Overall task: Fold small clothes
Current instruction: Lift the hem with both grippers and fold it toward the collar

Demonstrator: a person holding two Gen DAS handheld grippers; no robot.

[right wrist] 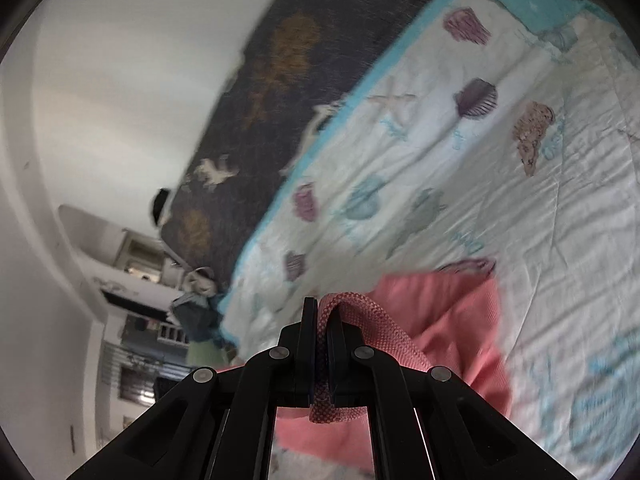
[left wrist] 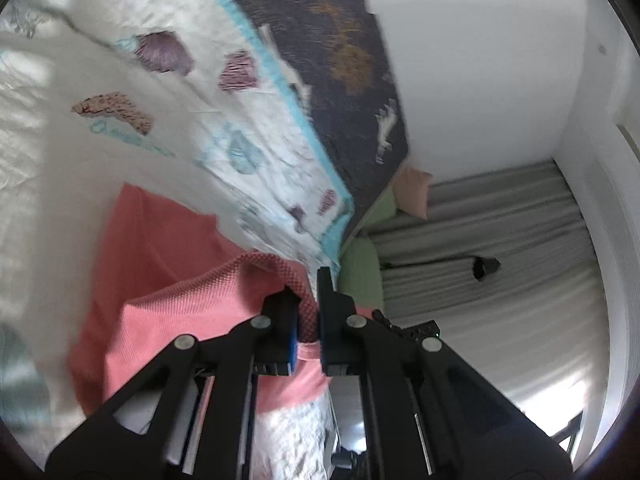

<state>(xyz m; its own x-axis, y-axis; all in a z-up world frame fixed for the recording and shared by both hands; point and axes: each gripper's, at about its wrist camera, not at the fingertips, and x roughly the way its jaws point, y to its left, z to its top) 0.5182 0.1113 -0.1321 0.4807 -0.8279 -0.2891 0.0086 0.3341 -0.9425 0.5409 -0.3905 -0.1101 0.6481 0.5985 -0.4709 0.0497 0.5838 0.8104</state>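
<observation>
The fold looks early: the pink garment [left wrist: 168,280] hangs lifted over the bed [right wrist: 520,208], no crease visible. The left hand-held gripper [left wrist: 308,300] and right hand-held gripper [right wrist: 320,320] each pinch 1 ribbed edge. Open quilt lies ahead; the bed's blue border and wall sit beyond.

Open seashell bedspread [right wrist: 500,200] ahead; dark blanket [right wrist: 288,92] borders it.
</observation>
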